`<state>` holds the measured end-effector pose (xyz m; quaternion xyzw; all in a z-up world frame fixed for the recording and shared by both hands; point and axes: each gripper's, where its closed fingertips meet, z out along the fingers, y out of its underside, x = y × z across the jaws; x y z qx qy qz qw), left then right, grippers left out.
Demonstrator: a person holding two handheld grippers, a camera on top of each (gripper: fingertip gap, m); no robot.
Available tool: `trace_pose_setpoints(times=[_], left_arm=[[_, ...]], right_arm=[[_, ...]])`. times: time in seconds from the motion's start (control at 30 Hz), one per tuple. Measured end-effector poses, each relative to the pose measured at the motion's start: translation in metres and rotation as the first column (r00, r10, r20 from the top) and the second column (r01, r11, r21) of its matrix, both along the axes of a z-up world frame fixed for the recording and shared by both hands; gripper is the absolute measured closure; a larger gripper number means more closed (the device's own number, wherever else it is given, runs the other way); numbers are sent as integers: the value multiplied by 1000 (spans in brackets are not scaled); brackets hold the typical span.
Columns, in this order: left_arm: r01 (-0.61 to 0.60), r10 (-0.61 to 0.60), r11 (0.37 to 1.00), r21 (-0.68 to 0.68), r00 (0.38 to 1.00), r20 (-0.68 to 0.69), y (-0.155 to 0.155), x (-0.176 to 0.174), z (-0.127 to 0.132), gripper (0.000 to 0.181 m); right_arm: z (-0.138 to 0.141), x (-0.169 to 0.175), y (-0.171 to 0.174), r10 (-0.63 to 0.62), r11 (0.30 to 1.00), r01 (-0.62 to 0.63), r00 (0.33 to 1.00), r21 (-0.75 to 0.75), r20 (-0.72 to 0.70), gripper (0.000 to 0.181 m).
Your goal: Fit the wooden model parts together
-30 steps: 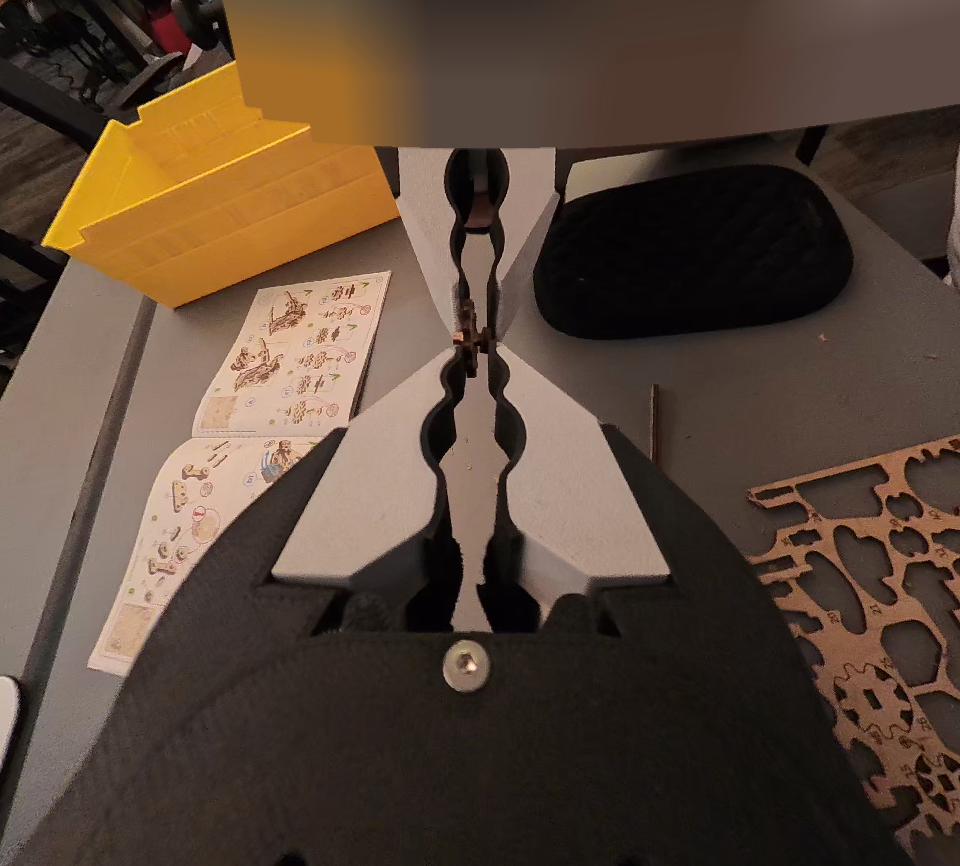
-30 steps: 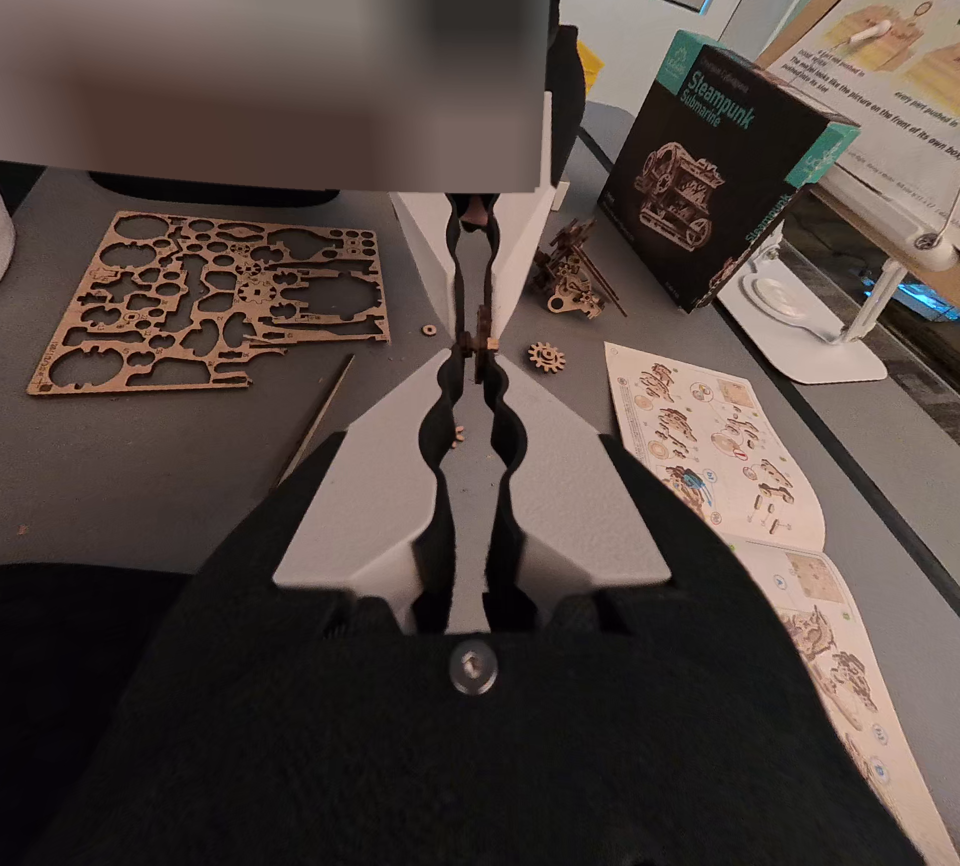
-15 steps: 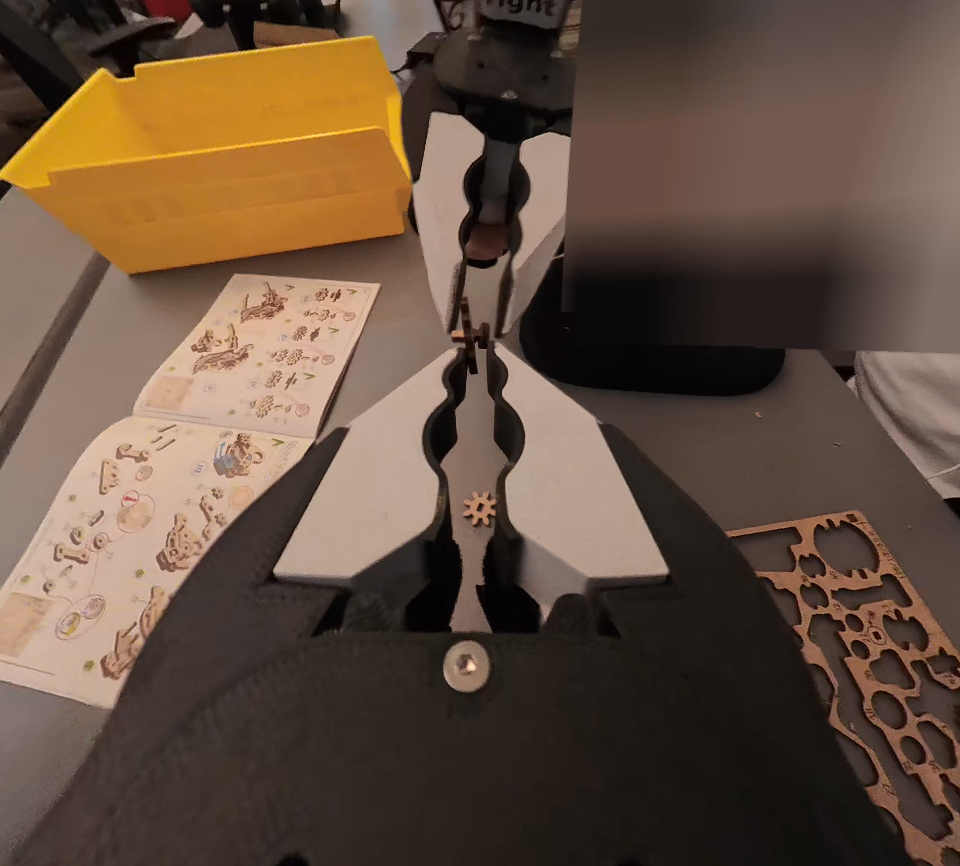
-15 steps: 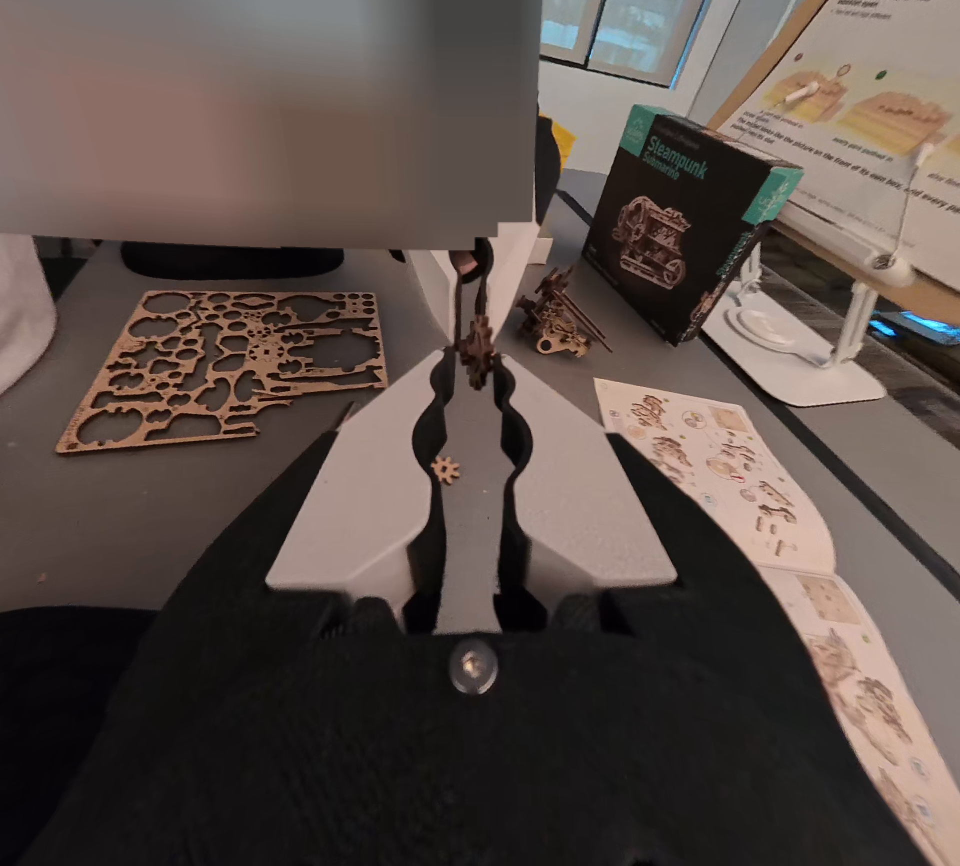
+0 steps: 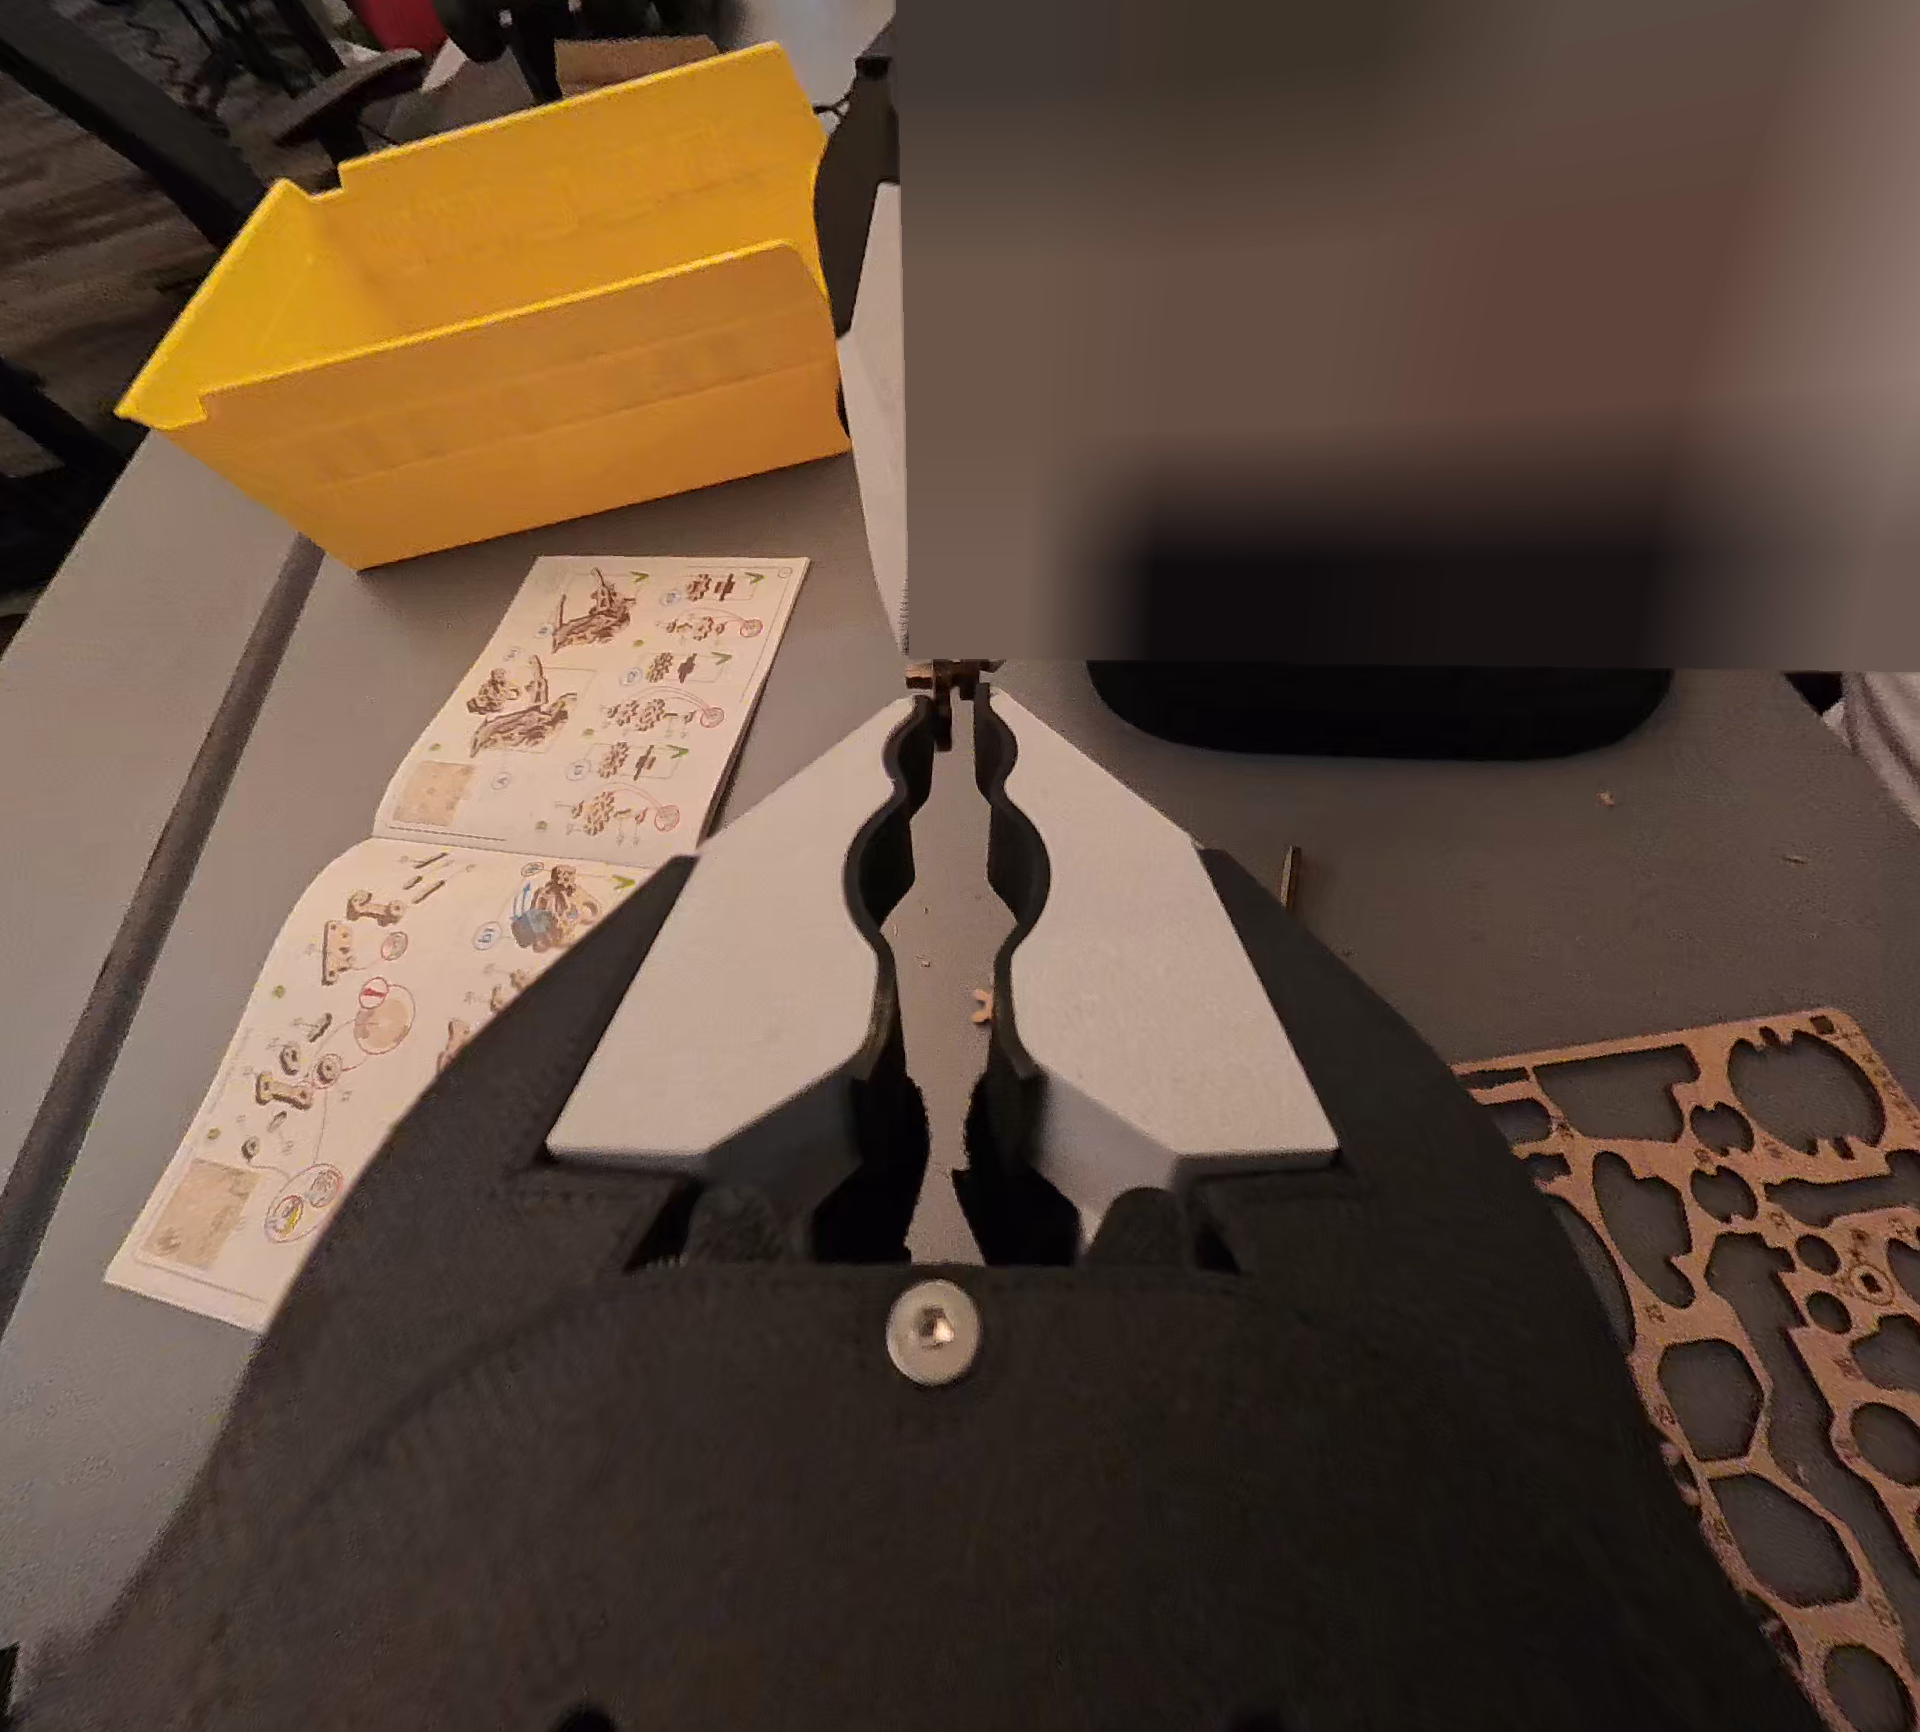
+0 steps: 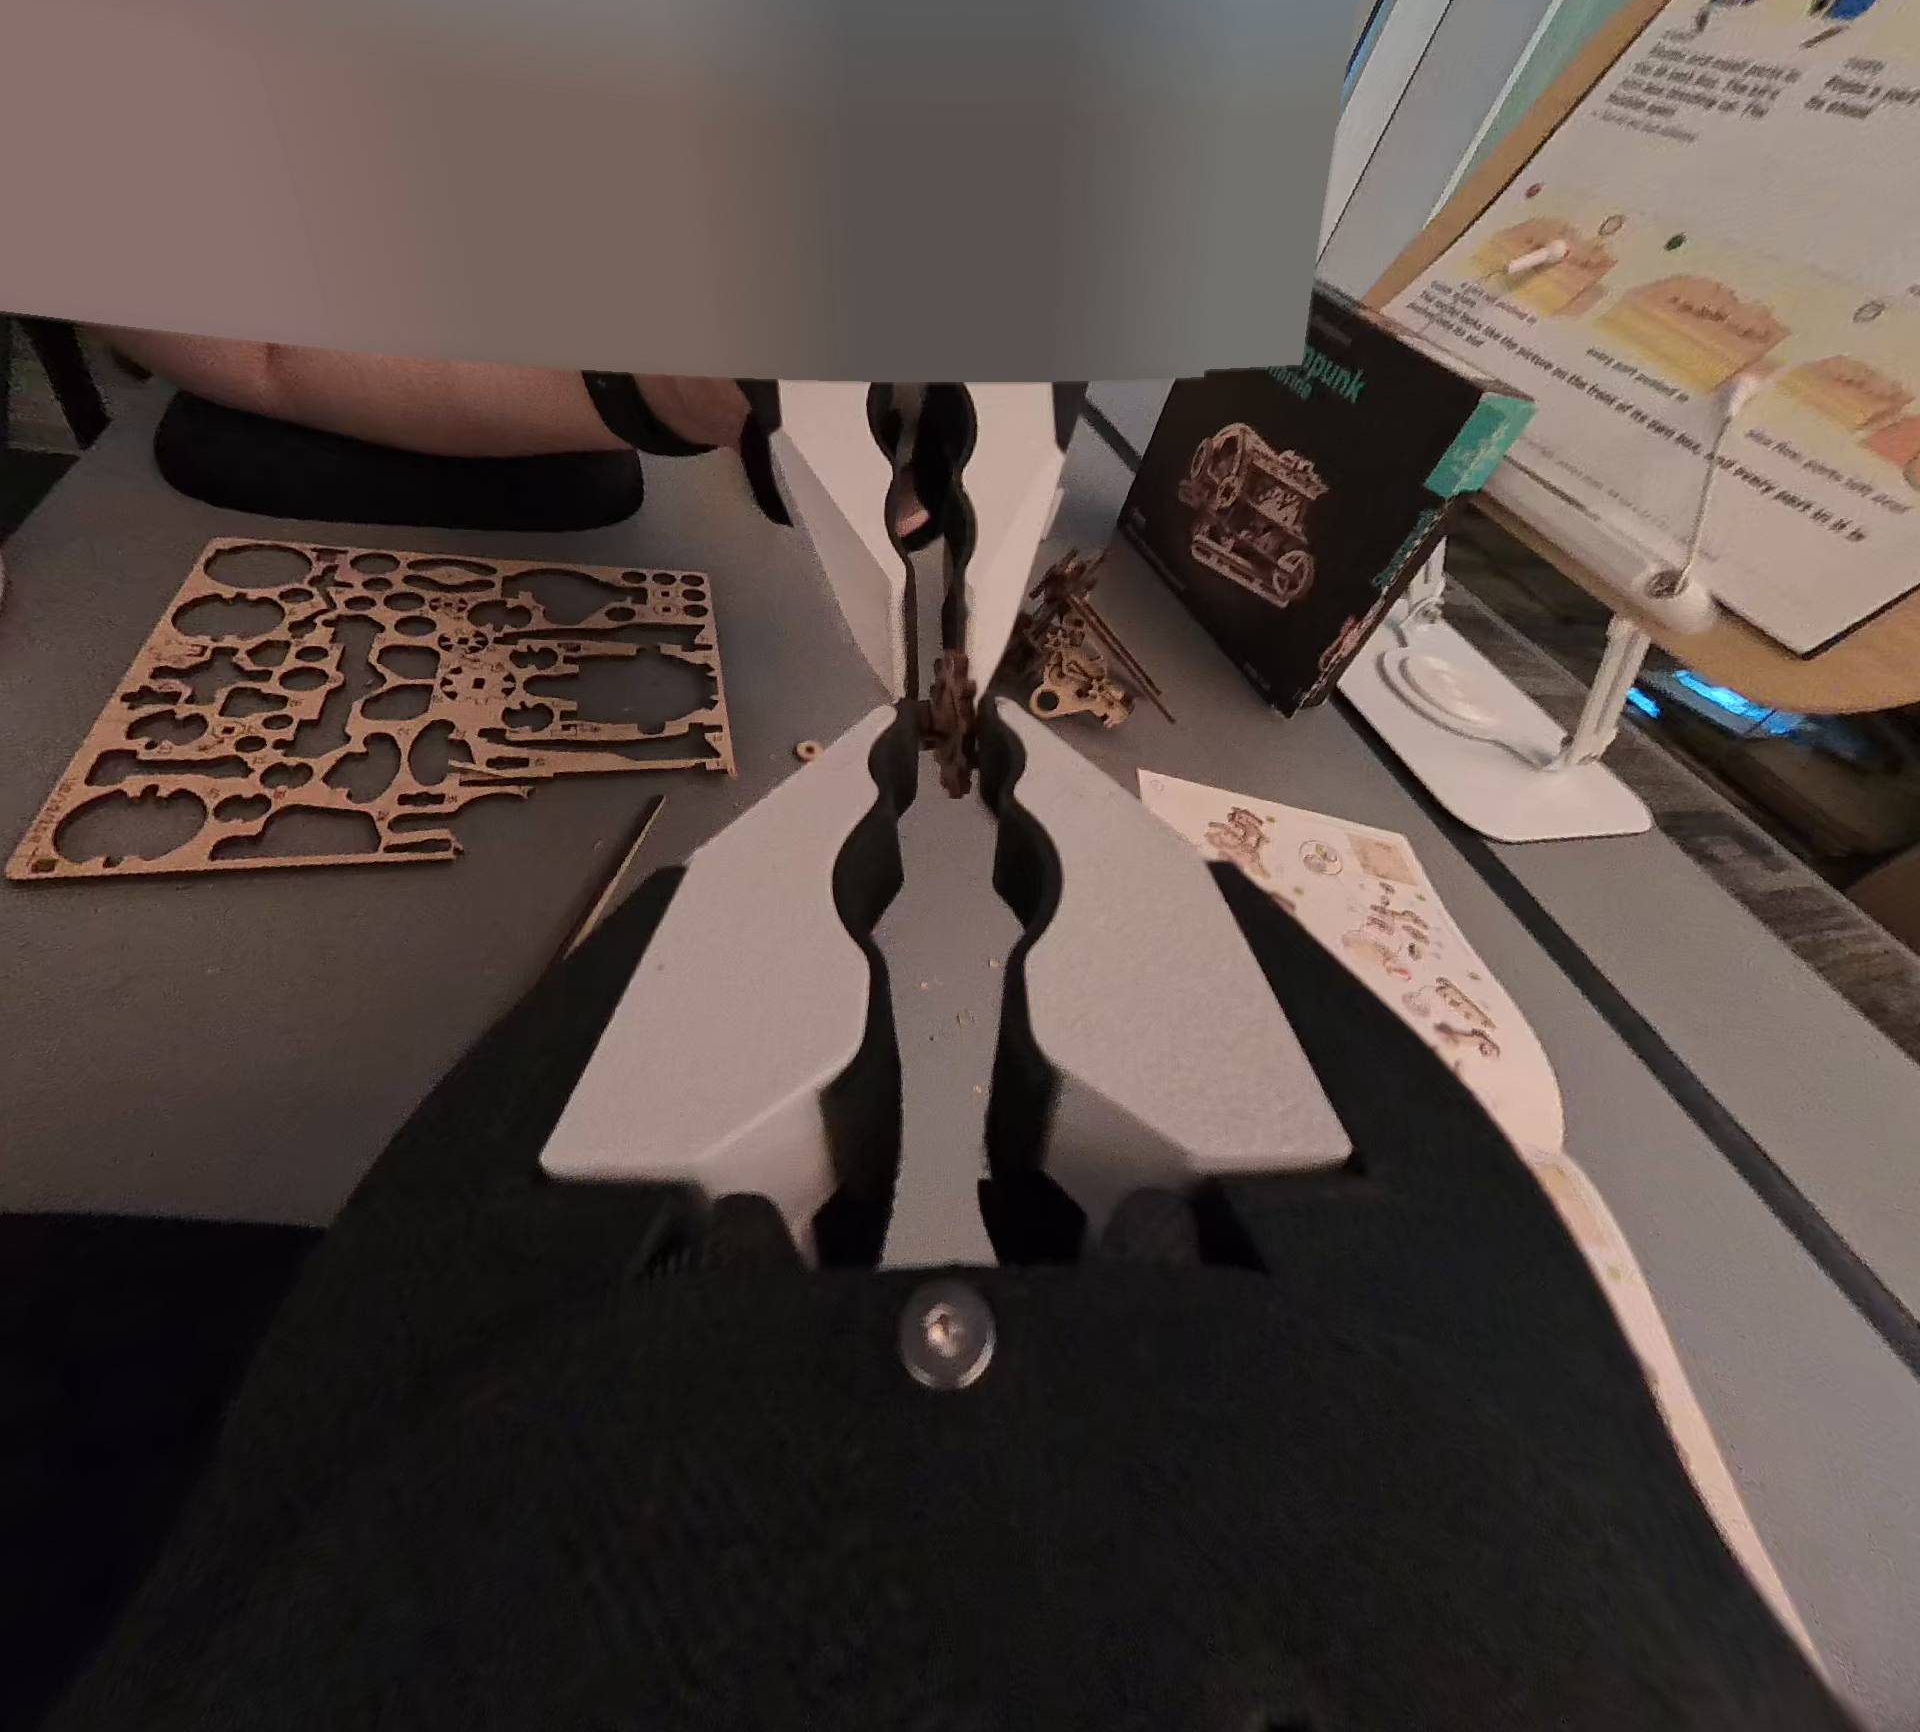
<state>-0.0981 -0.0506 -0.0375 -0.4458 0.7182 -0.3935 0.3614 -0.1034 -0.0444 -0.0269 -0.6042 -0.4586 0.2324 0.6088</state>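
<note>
My left gripper is shut on a small dark wooden part at its fingertips. My right gripper is shut on a small toothed wooden part. The two grippers meet tip to tip above the grey table, with the parts pressed together between them. In the right wrist view the left gripper points straight back at me. In the left wrist view a blurred patch hides most of the right gripper. A half-built wooden model stands just right of the tips.
A punched-out wooden sheet lies on the table, also in the left wrist view. An open booklet, a yellow bin, a black pad, a dark kit box, a thin stick and a loose gear are around. My left and right fingertips are right by each other. Left tips and right tips are each some 20 cm from the half-built wooden model.
Both grippers stay shut and tip to tip. The pair tilted up half a second ago and has come back down; the loose gear on the table now shows only partly behind my left finger.
</note>
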Motion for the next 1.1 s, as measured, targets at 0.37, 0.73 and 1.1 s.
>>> trace_pose_setpoints(times=[0.37, 0.73, 1.1], left_arm=[[-18, 31, 976, -217, 998, 55, 4, 4, 12, 169], [9, 41, 945, -328, 988, 147, 0, 11, 19, 171], [16, 3, 905, -426, 999, 44, -3, 8, 11, 175]], right_arm=[[12, 6, 3, 28, 994, -48, 979, -94, -203, 175], [27, 8, 2, 54, 991, -93, 938, -98, -342, 176], [16, 8, 2, 80, 951, -181, 928, -250, -365, 176]])
